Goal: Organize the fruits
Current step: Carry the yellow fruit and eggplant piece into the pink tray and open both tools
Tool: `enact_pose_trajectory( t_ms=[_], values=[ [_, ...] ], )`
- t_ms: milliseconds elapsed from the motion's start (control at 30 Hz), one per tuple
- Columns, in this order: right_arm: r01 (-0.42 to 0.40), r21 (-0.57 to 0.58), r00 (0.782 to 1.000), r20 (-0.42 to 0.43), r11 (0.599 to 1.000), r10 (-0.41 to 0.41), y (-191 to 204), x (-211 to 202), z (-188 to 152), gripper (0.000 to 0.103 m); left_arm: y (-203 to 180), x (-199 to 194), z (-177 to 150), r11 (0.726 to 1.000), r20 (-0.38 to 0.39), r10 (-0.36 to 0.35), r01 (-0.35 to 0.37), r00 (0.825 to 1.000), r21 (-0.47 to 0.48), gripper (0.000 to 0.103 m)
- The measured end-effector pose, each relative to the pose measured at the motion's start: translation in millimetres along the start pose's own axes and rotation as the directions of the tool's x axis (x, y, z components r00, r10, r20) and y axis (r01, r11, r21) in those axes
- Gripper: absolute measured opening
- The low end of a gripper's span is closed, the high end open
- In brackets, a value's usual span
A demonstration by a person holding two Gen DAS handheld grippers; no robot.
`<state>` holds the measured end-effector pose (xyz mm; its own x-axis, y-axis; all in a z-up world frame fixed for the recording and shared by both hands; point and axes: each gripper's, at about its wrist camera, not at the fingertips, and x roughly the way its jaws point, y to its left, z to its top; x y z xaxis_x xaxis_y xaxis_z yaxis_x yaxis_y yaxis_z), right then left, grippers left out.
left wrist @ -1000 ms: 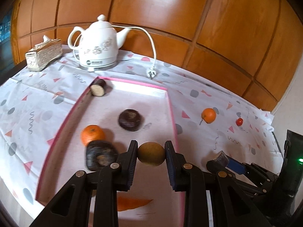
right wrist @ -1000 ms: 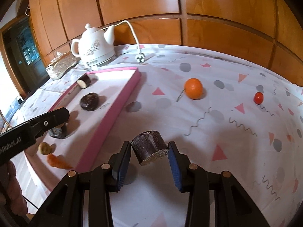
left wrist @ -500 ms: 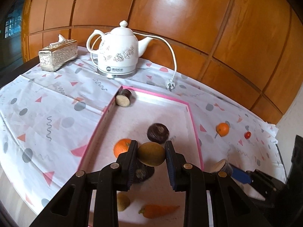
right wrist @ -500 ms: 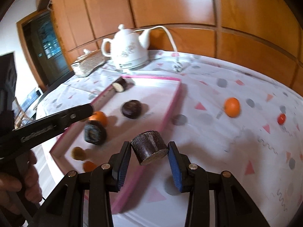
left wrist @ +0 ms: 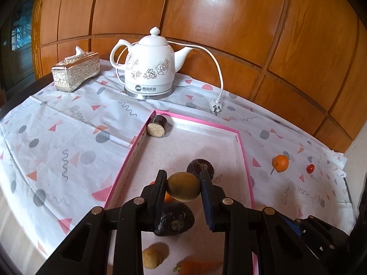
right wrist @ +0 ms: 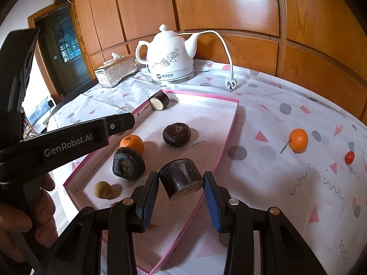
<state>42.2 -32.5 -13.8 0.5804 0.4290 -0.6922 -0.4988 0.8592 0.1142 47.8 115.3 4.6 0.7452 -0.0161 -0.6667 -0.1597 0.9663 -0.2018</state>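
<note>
Jaws of the left gripper point(left wrist: 183, 186) clamp a yellow-green fruit point(left wrist: 182, 186), held above the pink-rimmed tray point(left wrist: 241, 142). Jaws of the right gripper point(right wrist: 181, 180) clamp a dark cylindrical piece point(right wrist: 180, 177) over the tray's near right rim. Further right on the tablecloth point(right wrist: 286, 183) lie an orange point(right wrist: 298, 140) and a small red fruit point(right wrist: 349, 157).

1. Location type: a home dining or sitting room.
2. Walls: glossy wood panelling point(left wrist: 229, 34).
3. Table covering: patterned tablecloth point(left wrist: 57, 137).
4. Household items: a white floral electric kettle point(left wrist: 151, 68) with its plug point(left wrist: 215, 108) lying loose, and a silver tissue box point(left wrist: 75, 71).
5. A glazed wooden door point(right wrist: 66, 50) stands at the left.
</note>
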Motion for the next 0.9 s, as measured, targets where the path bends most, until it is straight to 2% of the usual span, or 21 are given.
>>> enact_pose_trajectory(
  t_ms=[333, 400, 433, 500, 600, 900],
  values=[
    [-0.001, 0.011, 1.0, 0.006, 1.0, 0.001, 4, 10, 12, 0.04, 1, 14, 16, 0.999, 0.005, 0.042, -0.042, 0.999, 0.003, 0.03],
    [-0.007, 0.011, 1.0, 0.009, 1.0, 0.007, 5, 12, 14, 0.041, 3, 16, 18, 0.999, 0.001, 0.044, -0.044, 0.999, 0.0, 0.032],
    [-0.015, 0.012, 1.0, 0.01, 1.0, 0.015, 5, 13, 15, 0.041, 4, 17, 18, 0.999, 0.002, 0.049, -0.049, 0.999, -0.003, 0.041],
    [-0.024, 0.035, 1.0, -0.004, 0.999, 0.024, 3, 18, 15, 0.041, 7, 15, 17, 0.998, 0.011, 0.059, -0.059, 0.998, -0.016, 0.048],
    [-0.035, 0.09, 0.999, -0.023, 0.995, 0.037, -5, 23, 13, 0.043, 9, 14, 10, 0.998, 0.0, 0.062, -0.062, 0.998, -0.026, 0.048],
    [-0.023, 0.136, 0.999, -0.027, 0.991, 0.027, -18, 18, 5, 0.044, 8, 11, -11, 0.997, -0.028, 0.066, -0.067, 0.997, -0.046, 0.05]
  ],
)
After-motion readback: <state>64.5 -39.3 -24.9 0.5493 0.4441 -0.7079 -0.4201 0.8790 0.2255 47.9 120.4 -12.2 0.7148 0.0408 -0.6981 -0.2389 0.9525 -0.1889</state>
